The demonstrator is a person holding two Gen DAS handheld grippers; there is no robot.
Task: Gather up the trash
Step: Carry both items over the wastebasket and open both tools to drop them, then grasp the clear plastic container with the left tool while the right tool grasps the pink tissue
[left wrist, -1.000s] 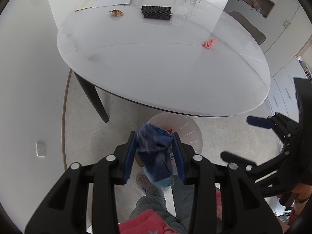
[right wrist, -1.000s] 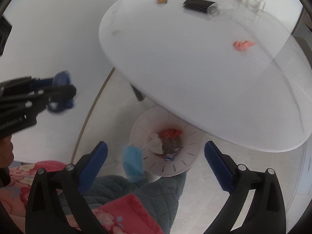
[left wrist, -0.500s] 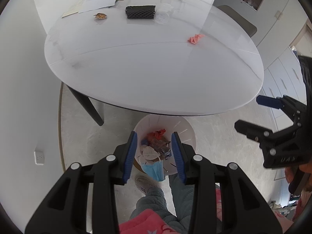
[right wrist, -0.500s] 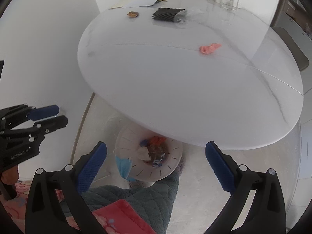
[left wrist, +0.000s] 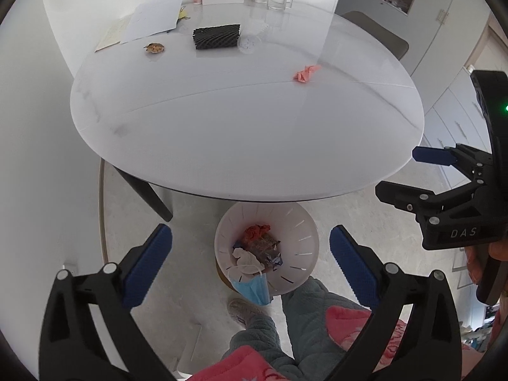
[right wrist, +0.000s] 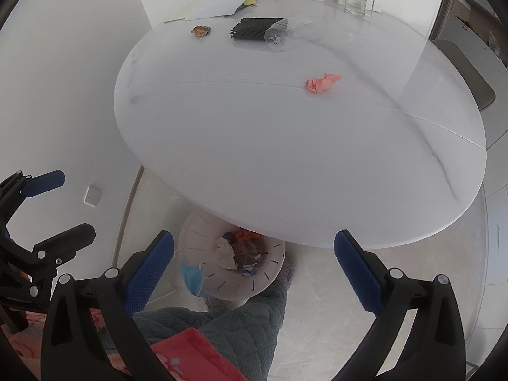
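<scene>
**Over the bin, both tongs empty**

Above the bin (left wrist: pixel 266 250), my left gripper (left wrist: pixel 250 260) had its jaws opening, wide apart, with nothing between the pads. The right gripper (right wrist: pixel 254 270) stood just as wide and held nothing. I judged the drop step done: a blue mask (left wrist: pixel 252 287) hung over the bin's near rim, half in and half out, with white tissue and wrappers piled inside. The bin sat on the floor, partly tucked under the table (left wrist: pixel 222 133) edge.

The next piece, as I read it, was the pink wad (left wrist: pixel 304 73), lying on the tabletop well beyond the bin, toward the right and far from both tongs. A small brown scrap (left wrist: pixel 154 48) lay farther still, at the far left, near the papers, and a clear cup (right wrist: pixel 285 33) lay on its side beside a black pad (left wrist: pixel 217 36).

Reaching the wad would call for lifting a gripper clear of the table edge, carrying it across, and closing on a soft, crumpled thing. The mask might yet slip off the rim.
</scene>
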